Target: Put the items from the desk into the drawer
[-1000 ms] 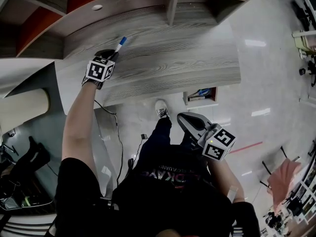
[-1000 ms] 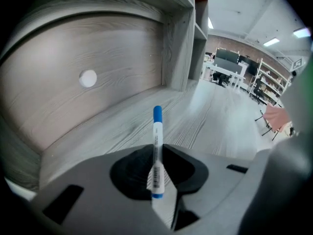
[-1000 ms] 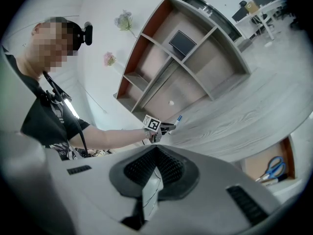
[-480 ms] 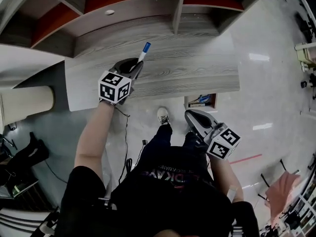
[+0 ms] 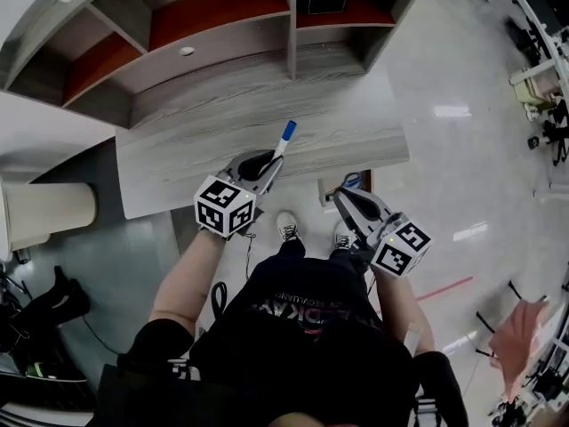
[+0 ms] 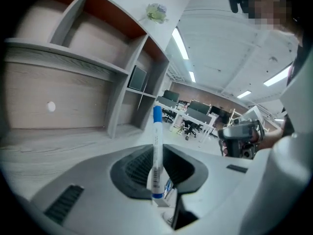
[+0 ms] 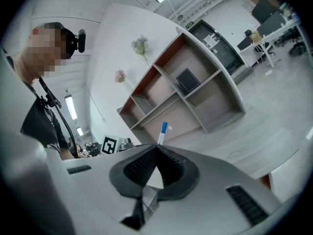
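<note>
The marker (image 5: 284,137) is off the desk (image 5: 204,123), held above its front part near the edge. The left gripper (image 5: 269,160) has it pinched by the lower barrel. In the left gripper view the marker (image 6: 156,131) stands between the ribbed fingers (image 6: 139,168), which sit partly closed against its sides. Its long axis runs straight along the line the gripper points. The blue cap sticks out well past the fingertips, away from the person and toward the shelves (image 5: 222,16).

The open drawer (image 5: 327,188) lies to the marker's right and lower, under the desk's front edge, with something blue already inside. The right gripper (image 5: 342,199) hovers just beside the drawer. Its fingers (image 7: 142,168) are pressed together with nothing between them, so it is the nearer one but carries nothing.

The coming move likely turns on swinging the left gripper rightward and down. The cap end would have to clear the desk edge before the marker goes into the drawer. The gripper may need to turn so the long barrel fits the opening.
</note>
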Available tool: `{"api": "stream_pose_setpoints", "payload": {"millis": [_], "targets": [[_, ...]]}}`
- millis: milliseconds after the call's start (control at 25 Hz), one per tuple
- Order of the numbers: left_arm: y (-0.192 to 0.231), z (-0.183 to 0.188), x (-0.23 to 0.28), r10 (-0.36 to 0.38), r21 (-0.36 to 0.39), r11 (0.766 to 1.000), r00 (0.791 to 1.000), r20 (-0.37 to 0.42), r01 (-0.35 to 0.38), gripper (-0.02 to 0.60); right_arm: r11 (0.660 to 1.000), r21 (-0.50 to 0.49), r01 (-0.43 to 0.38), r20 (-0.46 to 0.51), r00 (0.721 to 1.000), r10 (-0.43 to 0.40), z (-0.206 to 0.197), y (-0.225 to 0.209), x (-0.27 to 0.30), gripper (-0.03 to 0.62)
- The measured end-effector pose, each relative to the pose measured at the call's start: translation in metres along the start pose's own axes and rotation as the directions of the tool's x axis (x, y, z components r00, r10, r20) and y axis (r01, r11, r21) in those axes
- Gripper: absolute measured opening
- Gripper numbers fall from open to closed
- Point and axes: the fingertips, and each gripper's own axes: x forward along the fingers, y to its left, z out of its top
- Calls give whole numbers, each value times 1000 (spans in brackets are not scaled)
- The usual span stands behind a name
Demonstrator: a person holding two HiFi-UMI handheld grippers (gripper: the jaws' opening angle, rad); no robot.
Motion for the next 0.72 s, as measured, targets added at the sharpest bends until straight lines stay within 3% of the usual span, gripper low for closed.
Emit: {"api": "stream_pose_setpoints", "payload": {"millis": [360, 720], "targets": [[-57, 4, 8, -76, 10, 997, 997, -4, 76, 74, 995, -42, 86, 85, 993, -82, 29, -18, -33, 17], [-109, 1, 16, -44, -21, 999, 998, 36, 45, 74, 998, -49, 40, 40, 998, -38, 26, -24, -72, 17]]}}
